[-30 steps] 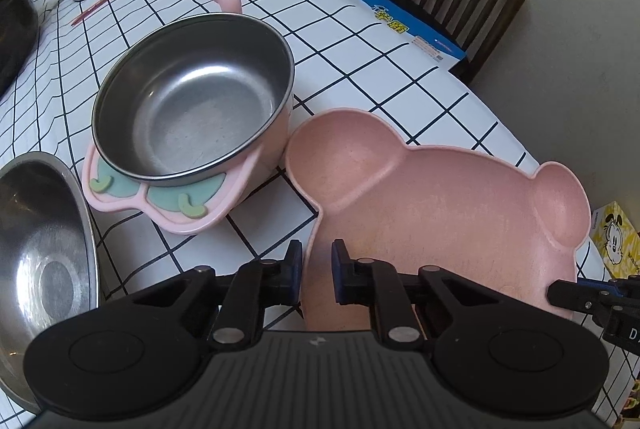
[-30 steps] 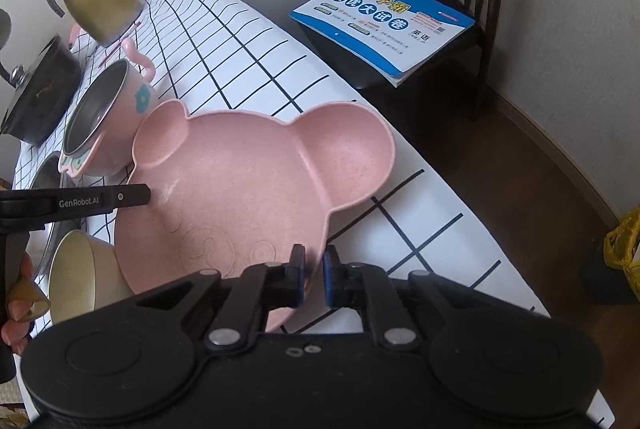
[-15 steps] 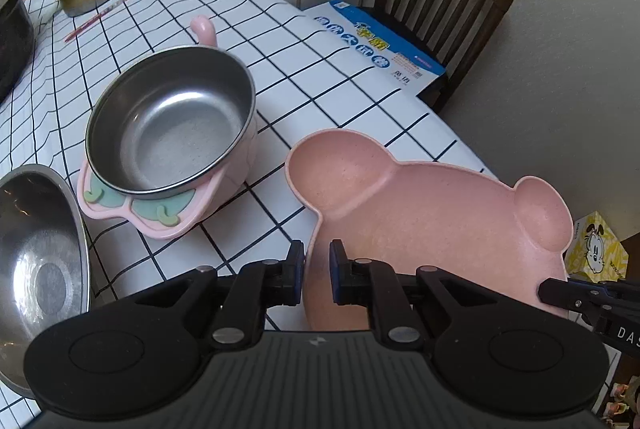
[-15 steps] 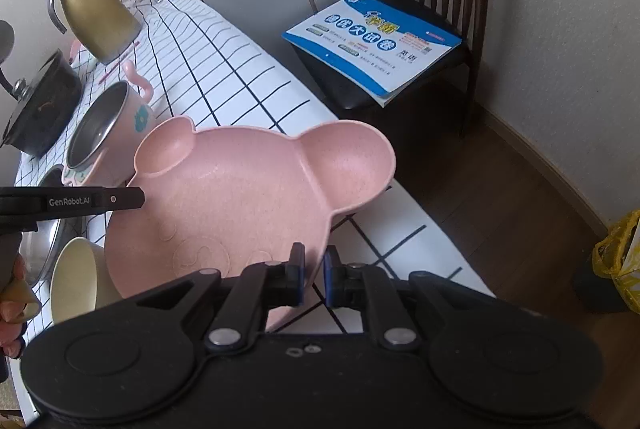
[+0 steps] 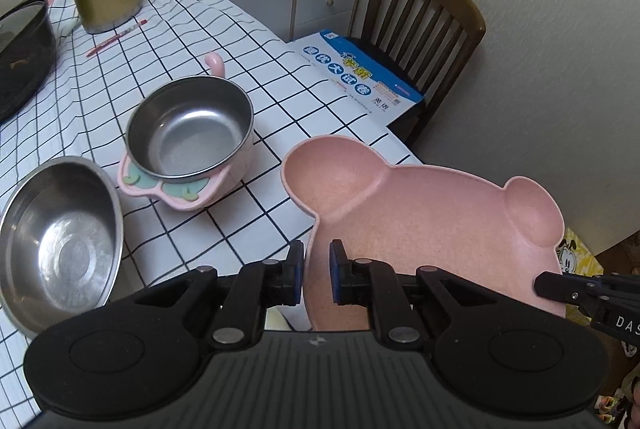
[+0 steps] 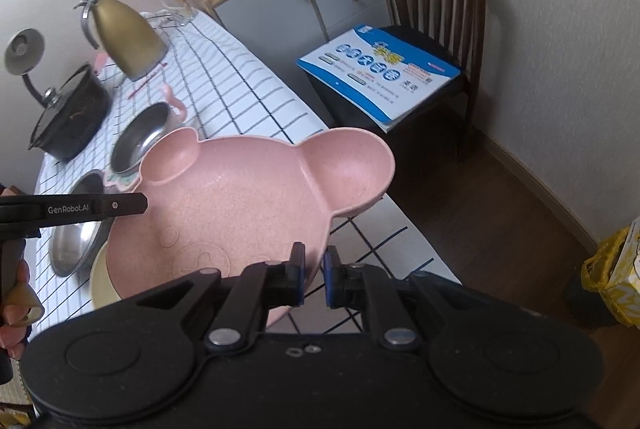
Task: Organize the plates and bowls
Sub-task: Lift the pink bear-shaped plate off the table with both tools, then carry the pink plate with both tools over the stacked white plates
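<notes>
Both tongs were clamped on the rim of the pink bear-shaped plate (image 5: 432,221): the left tongs (image 5: 317,273) on its left edge, the right tongs (image 6: 314,279) on its right edge. The plate hung above the checked surface (image 5: 192,41), right of the pink-cased steel bowl (image 5: 190,133).

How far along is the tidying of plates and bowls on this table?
Nothing looks stacked yet. In hand: the pink bear-shaped plate, clamped at its rim by the left hand-held gripper and right hand-held gripper. Left: the steel bowl in its pink holder, the larger plain steel bowl and a cream bowl.
</notes>
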Available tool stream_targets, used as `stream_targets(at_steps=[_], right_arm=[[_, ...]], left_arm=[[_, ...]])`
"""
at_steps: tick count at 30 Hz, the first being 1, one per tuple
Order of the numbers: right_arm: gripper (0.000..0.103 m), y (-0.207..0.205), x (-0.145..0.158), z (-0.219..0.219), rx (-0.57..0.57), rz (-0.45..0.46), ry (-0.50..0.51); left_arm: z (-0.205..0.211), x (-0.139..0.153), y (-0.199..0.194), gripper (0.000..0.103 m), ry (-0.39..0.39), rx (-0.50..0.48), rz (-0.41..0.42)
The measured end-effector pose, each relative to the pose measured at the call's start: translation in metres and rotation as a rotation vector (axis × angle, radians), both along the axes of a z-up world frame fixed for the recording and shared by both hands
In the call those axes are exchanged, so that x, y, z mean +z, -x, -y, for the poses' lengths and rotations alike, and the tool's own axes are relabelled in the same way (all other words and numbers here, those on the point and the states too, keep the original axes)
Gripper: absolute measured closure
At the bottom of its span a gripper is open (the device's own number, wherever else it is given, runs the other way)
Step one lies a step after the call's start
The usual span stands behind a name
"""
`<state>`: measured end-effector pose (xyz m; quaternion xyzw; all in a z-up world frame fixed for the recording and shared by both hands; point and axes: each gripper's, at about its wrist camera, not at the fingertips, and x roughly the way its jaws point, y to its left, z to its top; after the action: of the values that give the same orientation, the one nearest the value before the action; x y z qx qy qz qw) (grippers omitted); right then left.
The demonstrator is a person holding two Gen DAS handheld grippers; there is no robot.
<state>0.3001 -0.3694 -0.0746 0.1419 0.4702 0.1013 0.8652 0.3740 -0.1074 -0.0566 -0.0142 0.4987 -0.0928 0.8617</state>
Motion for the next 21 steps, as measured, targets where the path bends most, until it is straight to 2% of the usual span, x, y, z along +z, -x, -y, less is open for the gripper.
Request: stream_targets(at_steps=[9, 16, 21], right_arm=[[0.094, 0.034, 0.031, -0.014, 0.053, 0.045, -0.009], [0.094, 0.066, 0.047, -0.04, 0.126, 0.069, -0.022], [0.094, 0.09, 0.054, -0.067, 0.198, 0.07, -0.031]], left_arm=[[-0.029, 0.037, 0.063, 0.09, 0.034, 0.056, 0.037], [-0.072, 0.06, 0.12, 0.09, 0.058, 0.12, 0.066], [-0.103, 0.067, 0.163, 0.09, 0.059, 0.181, 0.071]])
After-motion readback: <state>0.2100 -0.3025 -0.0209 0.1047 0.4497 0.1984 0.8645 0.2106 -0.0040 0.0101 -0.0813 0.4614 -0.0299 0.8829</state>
